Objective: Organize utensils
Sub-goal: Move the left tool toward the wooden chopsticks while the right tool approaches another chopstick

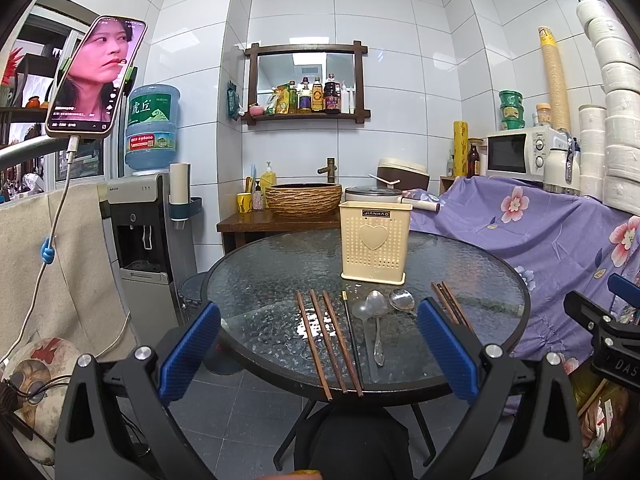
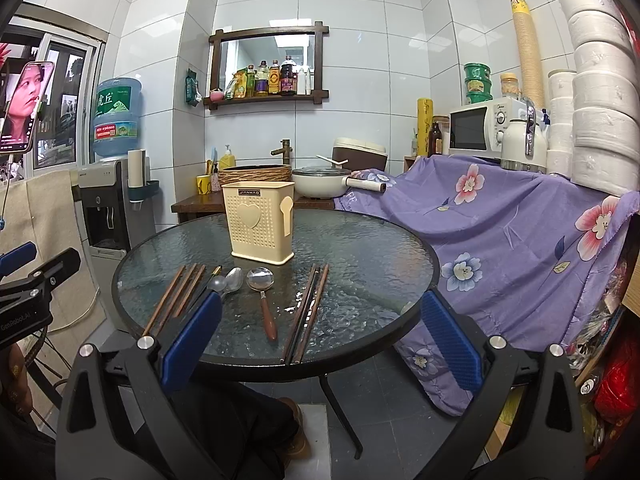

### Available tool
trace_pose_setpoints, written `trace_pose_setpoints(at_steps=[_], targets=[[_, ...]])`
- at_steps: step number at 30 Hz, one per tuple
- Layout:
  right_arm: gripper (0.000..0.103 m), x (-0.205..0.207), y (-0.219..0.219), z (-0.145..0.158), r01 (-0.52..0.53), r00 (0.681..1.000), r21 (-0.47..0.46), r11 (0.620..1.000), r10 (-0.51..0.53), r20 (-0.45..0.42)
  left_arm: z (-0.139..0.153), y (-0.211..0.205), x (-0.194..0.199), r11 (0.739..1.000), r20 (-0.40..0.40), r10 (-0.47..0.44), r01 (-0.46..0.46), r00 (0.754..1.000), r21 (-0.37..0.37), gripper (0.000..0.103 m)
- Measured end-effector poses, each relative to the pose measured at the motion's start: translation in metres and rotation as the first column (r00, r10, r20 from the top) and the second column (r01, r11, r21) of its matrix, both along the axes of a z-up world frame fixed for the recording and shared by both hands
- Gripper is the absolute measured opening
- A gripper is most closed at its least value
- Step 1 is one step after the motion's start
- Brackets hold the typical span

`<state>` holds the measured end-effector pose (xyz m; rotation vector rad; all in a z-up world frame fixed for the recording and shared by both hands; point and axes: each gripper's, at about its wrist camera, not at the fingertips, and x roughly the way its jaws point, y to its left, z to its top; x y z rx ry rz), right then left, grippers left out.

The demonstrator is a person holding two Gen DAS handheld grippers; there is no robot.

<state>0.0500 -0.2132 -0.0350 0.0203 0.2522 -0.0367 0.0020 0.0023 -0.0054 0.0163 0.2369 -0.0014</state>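
Observation:
A cream perforated utensil holder [image 1: 376, 246] [image 2: 260, 224] stands upright on the round glass table [image 1: 272, 272] [image 2: 360, 248]. In front of it lie three brown chopsticks [image 1: 328, 344] [image 2: 176, 296], a thin black chopstick [image 1: 352, 332], a metal spoon [image 1: 378, 320] [image 2: 234, 280], a clear spoon [image 1: 362, 312], a wooden-handled spoon [image 1: 402, 300] [image 2: 262, 292] and another bundle of chopsticks [image 1: 452, 308] [image 2: 308, 312]. My left gripper [image 1: 318, 350] hovers open before the table's near edge, holding nothing. My right gripper [image 2: 320, 344] is also open and empty, off the table's near right edge.
A purple flowered cloth [image 2: 500, 232] drapes the counter to the right of the table. A water dispenser [image 1: 140, 232] and a phone on a stand [image 1: 96, 76] are at the left. A basket sink [image 1: 304, 198] and a pot [image 2: 316, 186] sit behind the table. A person's legs are under the table.

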Motion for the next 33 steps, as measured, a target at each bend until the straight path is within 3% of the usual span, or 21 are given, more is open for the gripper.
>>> trace_pose_setpoints(at_steps=[12, 15, 19, 22, 26, 29, 30, 33], targets=[[0.098, 0.003, 0.004, -0.006, -0.004, 1.0, 0.001, 1.0, 0.004, -0.011, -0.005, 0.003, 0.001, 1.0, -0.008, -0.007, 0.007, 1.0, 0.006, 0.097], [0.098, 0.024, 0.0, -0.013, -0.005, 0.997, 0.024, 1.0, 0.007, -0.079, -0.02, 0.0, 0.028, 0.998, -0.11, -0.041, 0.046, 0.993, 0.038, 0.097], [0.098, 0.075, -0.013, -0.033, 0.02, 0.97, 0.068, 0.997, -0.002, -0.242, -0.048, 0.007, 0.089, 0.998, -0.313, -0.033, 0.051, 0.949, 0.049, 0.097], [0.098, 0.116, -0.021, -0.046, 0.037, 0.947, 0.063, 0.997, -0.014, -0.32, -0.058, 0.016, 0.124, 0.998, -0.337, 0.002, 0.02, 0.941, 0.064, 0.097], [0.098, 0.167, -0.031, -0.061, 0.045, 0.907, 0.099, 0.994, 0.001, -0.422, -0.064, 0.028, 0.164, 0.999, -0.422, -0.028, 0.044, 0.906, 0.027, 0.096], [0.098, 0.194, -0.032, -0.068, 0.03, 0.883, 0.101, 0.994, 0.021, -0.468, -0.066, 0.033, 0.19, 0.998, -0.464, -0.023, 0.05, 0.885, 0.045, 0.09], [0.098, 0.2, -0.032, -0.069, 0.026, 0.88, 0.098, 0.995, 0.024, -0.475, -0.068, 0.034, 0.196, 0.997, -0.476, -0.024, 0.053, 0.879, 0.048, 0.083], [0.095, 0.222, -0.035, -0.07, 0.012, 0.858, 0.097, 0.995, 0.04, -0.512, -0.075, 0.046, 0.227, 0.998, -0.549, -0.046, 0.057, 0.835, 0.003, 0.07]])
